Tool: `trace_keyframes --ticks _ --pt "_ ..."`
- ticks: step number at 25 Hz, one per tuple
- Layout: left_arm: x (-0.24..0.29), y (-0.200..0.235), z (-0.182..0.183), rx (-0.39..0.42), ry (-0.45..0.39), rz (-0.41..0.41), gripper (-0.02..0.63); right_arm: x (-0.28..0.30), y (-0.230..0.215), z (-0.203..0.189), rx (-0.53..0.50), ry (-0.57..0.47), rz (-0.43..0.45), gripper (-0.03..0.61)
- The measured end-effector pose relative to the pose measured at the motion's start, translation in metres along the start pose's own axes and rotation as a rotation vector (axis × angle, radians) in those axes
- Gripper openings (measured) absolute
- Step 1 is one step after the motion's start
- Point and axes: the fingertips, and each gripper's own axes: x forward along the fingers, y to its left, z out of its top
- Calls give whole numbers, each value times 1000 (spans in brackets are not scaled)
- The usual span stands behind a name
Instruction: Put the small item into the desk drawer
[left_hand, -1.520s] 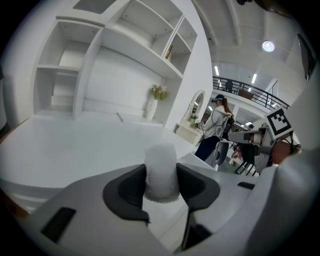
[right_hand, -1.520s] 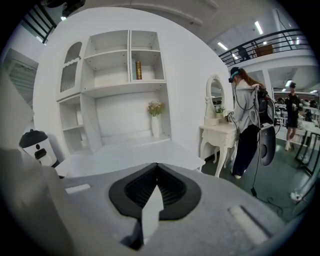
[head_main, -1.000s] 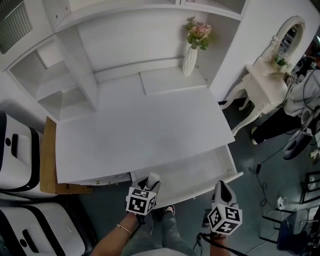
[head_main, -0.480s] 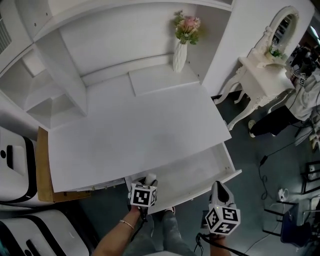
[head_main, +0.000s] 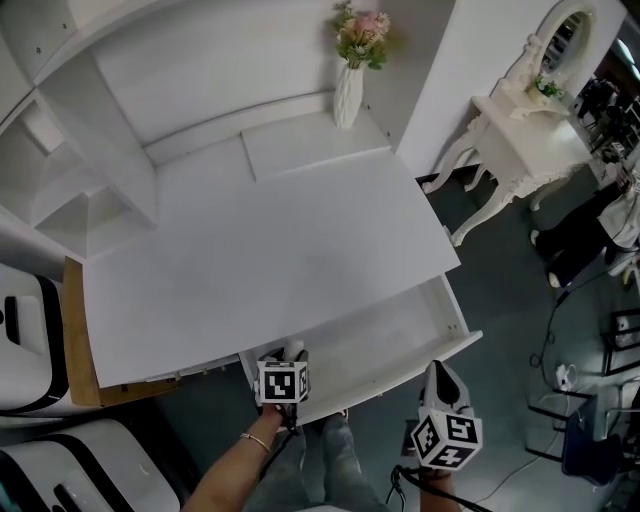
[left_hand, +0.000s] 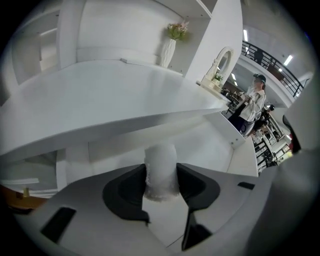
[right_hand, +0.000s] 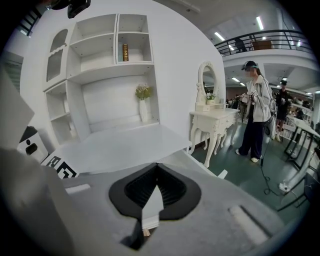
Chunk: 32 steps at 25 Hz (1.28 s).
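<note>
While the drawer (head_main: 400, 330) stands pulled out from under the desk top (head_main: 270, 250), the left gripper (head_main: 289, 357) hangs over its near left corner, nose tilted down. Its jaws are clamped on the small white item (left_hand: 161, 170), a stubby roll held upright above the drawer floor, not yet set down. Gripped by its sides, it should lower in end first. The right gripper (right_hand: 156, 175) hovers by the drawer's front right edge, jaws together and empty, probably placed to push the drawer shut.
</note>
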Motion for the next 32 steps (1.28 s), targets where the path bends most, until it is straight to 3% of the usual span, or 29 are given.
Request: trace_keyframes --ticks 10,19,26,32 --pt "19 18 -3 -100 -24 79 176 0 -11 -17 7 33 -17 5" --pt "31 33 -7 -133 -33 156 176 5 -11 -23 5 46 -12 5" --pt "34 35 3 -105 -78 158 202 6 -12 -30 9 63 -8 5" --pt "37 34 4 -93 -65 145 219 9 -11 -28 14 60 1 5"
